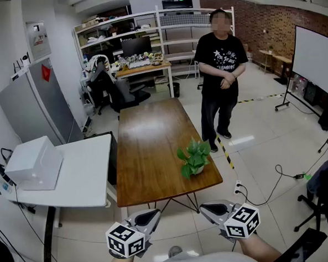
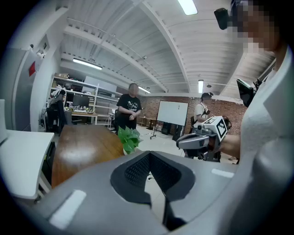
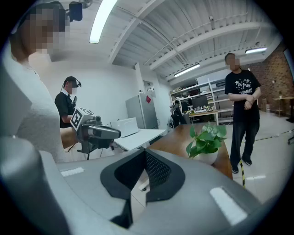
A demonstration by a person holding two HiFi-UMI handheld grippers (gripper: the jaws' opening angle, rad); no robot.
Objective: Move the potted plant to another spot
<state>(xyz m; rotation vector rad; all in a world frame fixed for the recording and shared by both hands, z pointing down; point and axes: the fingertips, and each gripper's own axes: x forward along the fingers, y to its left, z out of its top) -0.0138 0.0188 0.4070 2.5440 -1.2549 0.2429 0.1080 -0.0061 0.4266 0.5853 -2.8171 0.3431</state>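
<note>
The potted plant (image 1: 194, 159), leafy green in a small white pot, stands near the front right corner of the brown wooden table (image 1: 147, 138). Both grippers are held low in front of the table's near edge, short of the plant and touching nothing. My left gripper (image 1: 149, 216) is shut and empty; in its own view (image 2: 149, 173) the plant (image 2: 128, 137) shows ahead, slightly left. My right gripper (image 1: 210, 208) is shut and empty; in its own view (image 3: 144, 178) the plant (image 3: 206, 143) sits ahead to the right. Each gripper view also catches the other gripper.
A white side table (image 1: 84, 172) with a white box (image 1: 34, 161) adjoins the wooden table on the left. A person in black (image 1: 220, 70) stands at the table's far right corner. A whiteboard (image 1: 320, 62) stands far right; shelves and a desk line the back wall.
</note>
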